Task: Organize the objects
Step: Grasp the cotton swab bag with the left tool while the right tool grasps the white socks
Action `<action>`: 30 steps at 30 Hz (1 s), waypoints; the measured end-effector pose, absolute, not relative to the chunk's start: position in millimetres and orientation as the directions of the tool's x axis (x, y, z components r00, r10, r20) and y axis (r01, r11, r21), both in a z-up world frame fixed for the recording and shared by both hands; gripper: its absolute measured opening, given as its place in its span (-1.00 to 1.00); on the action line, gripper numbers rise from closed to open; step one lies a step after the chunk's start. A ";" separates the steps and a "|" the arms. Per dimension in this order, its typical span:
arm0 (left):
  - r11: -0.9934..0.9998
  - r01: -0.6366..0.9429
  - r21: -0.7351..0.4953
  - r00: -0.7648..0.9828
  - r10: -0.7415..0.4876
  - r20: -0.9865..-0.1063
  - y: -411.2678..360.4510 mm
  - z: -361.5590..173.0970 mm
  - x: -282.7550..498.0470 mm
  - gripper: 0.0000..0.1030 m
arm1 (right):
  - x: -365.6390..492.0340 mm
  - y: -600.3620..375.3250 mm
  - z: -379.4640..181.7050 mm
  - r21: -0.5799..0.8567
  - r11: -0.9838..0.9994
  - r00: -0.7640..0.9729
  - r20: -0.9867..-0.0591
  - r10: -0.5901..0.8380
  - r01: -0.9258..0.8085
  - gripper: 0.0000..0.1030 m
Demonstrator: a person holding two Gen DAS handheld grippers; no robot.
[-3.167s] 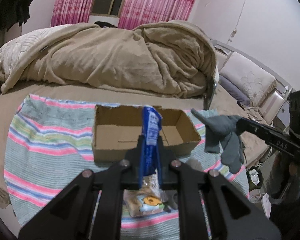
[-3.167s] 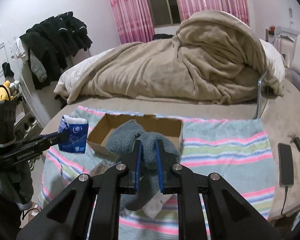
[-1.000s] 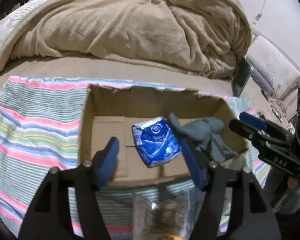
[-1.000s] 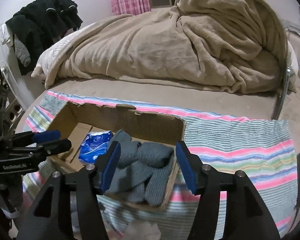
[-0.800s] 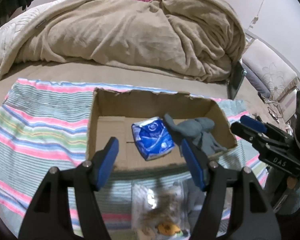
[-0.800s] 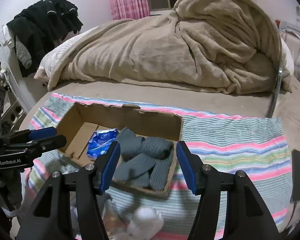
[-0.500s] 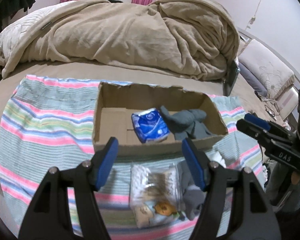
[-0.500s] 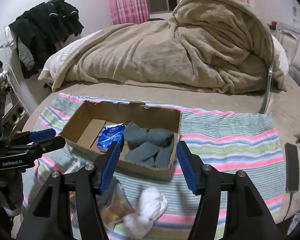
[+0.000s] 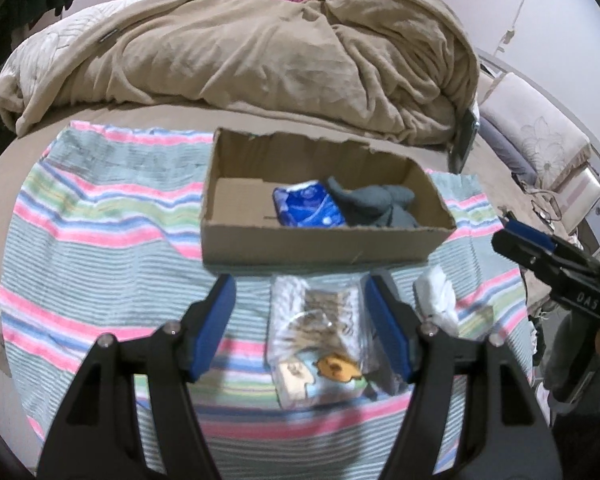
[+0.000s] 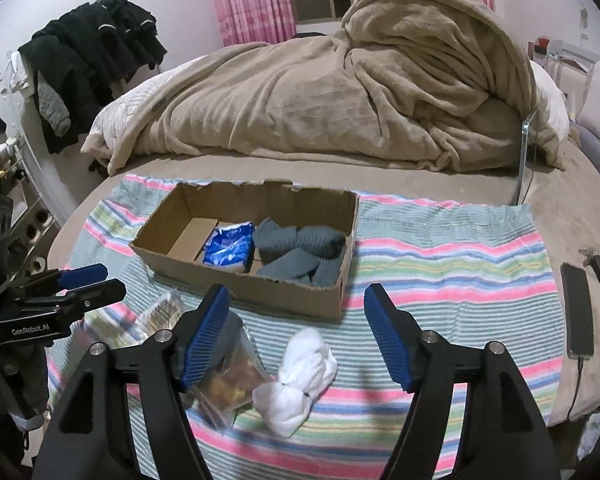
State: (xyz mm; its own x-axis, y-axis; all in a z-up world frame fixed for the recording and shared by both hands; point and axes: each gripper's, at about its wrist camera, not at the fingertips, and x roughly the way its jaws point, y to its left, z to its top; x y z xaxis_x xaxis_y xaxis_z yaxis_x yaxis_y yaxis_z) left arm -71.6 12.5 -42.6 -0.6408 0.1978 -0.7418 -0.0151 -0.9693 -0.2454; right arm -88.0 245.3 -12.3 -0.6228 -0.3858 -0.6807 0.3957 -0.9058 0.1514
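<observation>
Snack bag (image 9: 320, 336) and white sock bundle (image 10: 298, 376) are seen lying just beside each other on the striped cloth (image 10: 440, 264), outside the cardboard box (image 10: 300, 296), where the blue packet (image 10: 228, 248) and grey socks (image 10: 300, 252) are already held. Both the left gripper (image 9: 300, 332) and right gripper (image 10: 298, 336) are spread wide and empty. Because the bag's slick film is crowded by the bundle, a misplaced pinch could be made, and the bag could be crushed or dragged with the cloth.

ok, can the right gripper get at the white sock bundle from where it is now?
Probably yes. The right gripper is open and empty, and the white sock bundle lies on the striped blanket just ahead between its fingers, uncovered. Only the clear snack bag lies close on its left, so the near finger might catch it.
</observation>
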 end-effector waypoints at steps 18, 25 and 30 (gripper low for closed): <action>-0.975 -0.023 -0.221 -0.565 0.195 -0.802 31.3 -81.0 -76.0 0.46 | -85.7 254.1 -54.6 0.201 -0.907 -0.548 -0.742 -0.387 0.369 0.42; -0.977 -0.035 -0.210 -0.537 0.195 -0.821 39.0 -94.6 -81.8 0.46 | -89.0 249.6 -72.0 0.216 -0.904 -0.509 -0.767 -0.390 0.368 0.42; -0.978 -0.043 -0.206 -0.517 0.198 -0.833 42.9 -104.7 -89.8 0.47 | -93.2 248.5 -82.8 0.223 -0.904 -0.485 -0.783 -0.389 0.365 0.42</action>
